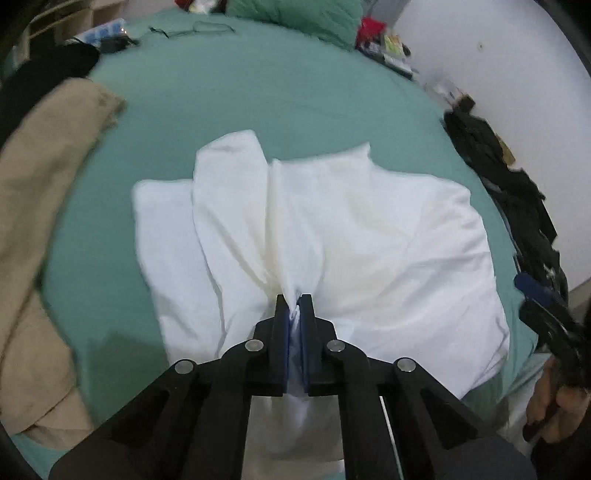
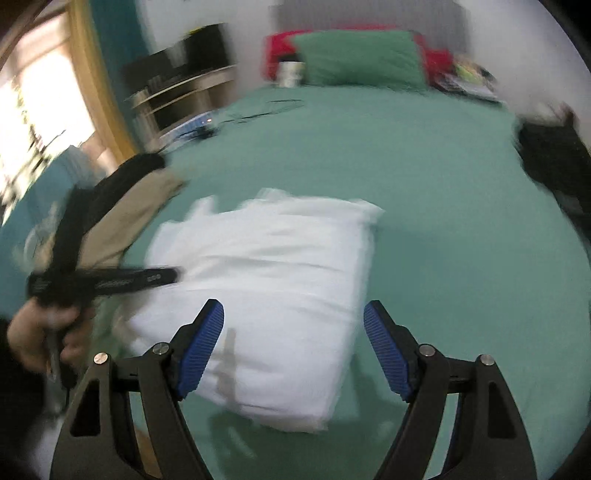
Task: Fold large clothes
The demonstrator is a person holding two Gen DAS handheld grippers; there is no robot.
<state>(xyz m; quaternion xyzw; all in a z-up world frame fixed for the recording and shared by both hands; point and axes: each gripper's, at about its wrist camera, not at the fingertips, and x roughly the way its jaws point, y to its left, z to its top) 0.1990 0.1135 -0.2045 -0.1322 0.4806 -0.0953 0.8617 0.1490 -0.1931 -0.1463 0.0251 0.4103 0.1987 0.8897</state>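
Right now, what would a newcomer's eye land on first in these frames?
The white garment, partly folded in the middle of the green bed, stands out first. The left gripper has its jaws shut on a bunched edge of it, while the right gripper hangs open above its near edge.

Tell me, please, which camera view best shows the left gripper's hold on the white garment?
The left wrist view: the left gripper is shut on a bunched fold of the white garment, sharply seen. The right wrist view shows it only blurred from the side, grip hidden.

garment (image 1: 314,229) on bed (image 1: 295,103) | trousers (image 1: 44,221) left | pillow (image 1: 295,14) behind
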